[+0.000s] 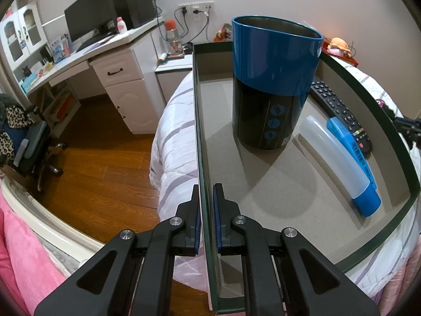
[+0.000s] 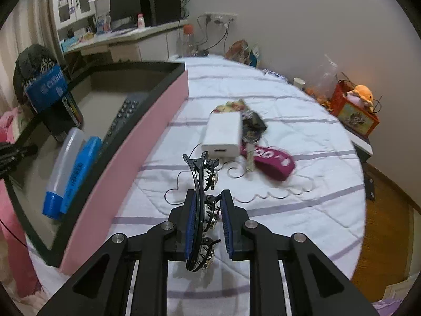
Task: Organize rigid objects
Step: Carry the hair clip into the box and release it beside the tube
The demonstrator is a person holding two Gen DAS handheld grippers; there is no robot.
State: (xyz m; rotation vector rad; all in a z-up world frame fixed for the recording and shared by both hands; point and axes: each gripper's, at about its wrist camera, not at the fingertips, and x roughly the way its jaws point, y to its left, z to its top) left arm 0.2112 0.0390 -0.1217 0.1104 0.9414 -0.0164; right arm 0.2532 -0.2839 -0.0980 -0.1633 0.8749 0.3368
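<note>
Hair clip (image 2: 202, 184) sits clamped in the right gripper (image 2: 208, 197) above the bed (image 2: 289, 210), beside the box (image 2: 147, 121); the left gripper (image 1: 206, 192) has its jaws clenched on the box's near wall.

Matt card, glossy plastic, quilted cloth

The box (image 1: 389, 121) has matt grey card inside, a dark smooth rim and a matt pink outer wall. In it, at 12 o'clock, the canister (image 1: 273, 79) is glossy blue over glossy black, with a dull metal lining. At 3 o'clock lie a frosted plastic tube (image 1: 331, 155) with a shiny blue cap and a black plastic remote (image 1: 339, 108). The hair clip (image 2: 200, 197) is glossy black plastic with shiny studs. The bedspread (image 2: 276, 200) is soft quilted cloth; the charger (image 2: 223, 134) is smooth white plastic. The floor (image 1: 100, 163) is polished wood.
</note>
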